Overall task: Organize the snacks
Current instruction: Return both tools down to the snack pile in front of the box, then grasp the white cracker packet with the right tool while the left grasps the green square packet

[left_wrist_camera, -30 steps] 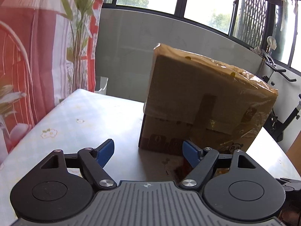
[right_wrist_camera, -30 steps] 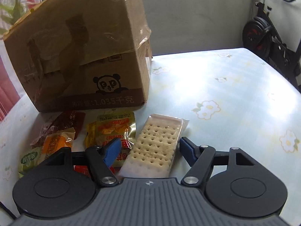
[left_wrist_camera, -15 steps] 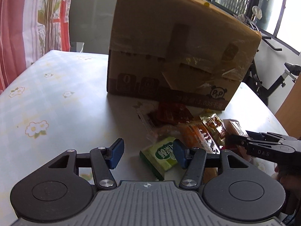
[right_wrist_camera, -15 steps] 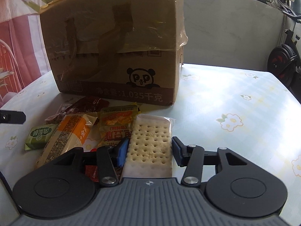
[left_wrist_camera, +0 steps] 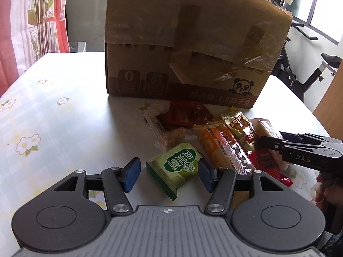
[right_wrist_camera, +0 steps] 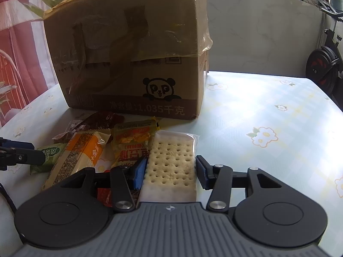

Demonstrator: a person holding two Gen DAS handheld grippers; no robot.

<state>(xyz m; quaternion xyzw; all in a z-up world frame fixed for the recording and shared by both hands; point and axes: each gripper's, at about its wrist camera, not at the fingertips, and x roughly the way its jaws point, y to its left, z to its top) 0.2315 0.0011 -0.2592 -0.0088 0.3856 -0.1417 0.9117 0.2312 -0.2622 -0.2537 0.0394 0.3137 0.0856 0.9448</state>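
Note:
A pile of snack packets lies on the table in front of a brown cardboard box (left_wrist_camera: pixel 193 42) with a panda print; the box also shows in the right wrist view (right_wrist_camera: pixel 133 53). My left gripper (left_wrist_camera: pixel 169 175) is open, its blue pads on either side of a green packet (left_wrist_camera: pixel 178 169), not touching it. My right gripper (right_wrist_camera: pixel 170 172) is open around a clear-wrapped cracker packet (right_wrist_camera: pixel 171 160), pads close to its sides. An orange packet (right_wrist_camera: pixel 79 154), a yellow packet (right_wrist_camera: pixel 133 143) and a dark red packet (left_wrist_camera: pixel 184 113) lie between them.
The table (right_wrist_camera: pixel 268 117) has a pale floral cloth. The right gripper's body (left_wrist_camera: pixel 304 152) reaches in at the right of the left wrist view. An exercise bike (right_wrist_camera: pixel 325 64) stands beyond the table's right side. A red-and-white curtain (left_wrist_camera: pixel 21 21) hangs at the left.
My left gripper has swung from facing the box down to the green packet and closed in on it. My right gripper has narrowed around the cracker packet.

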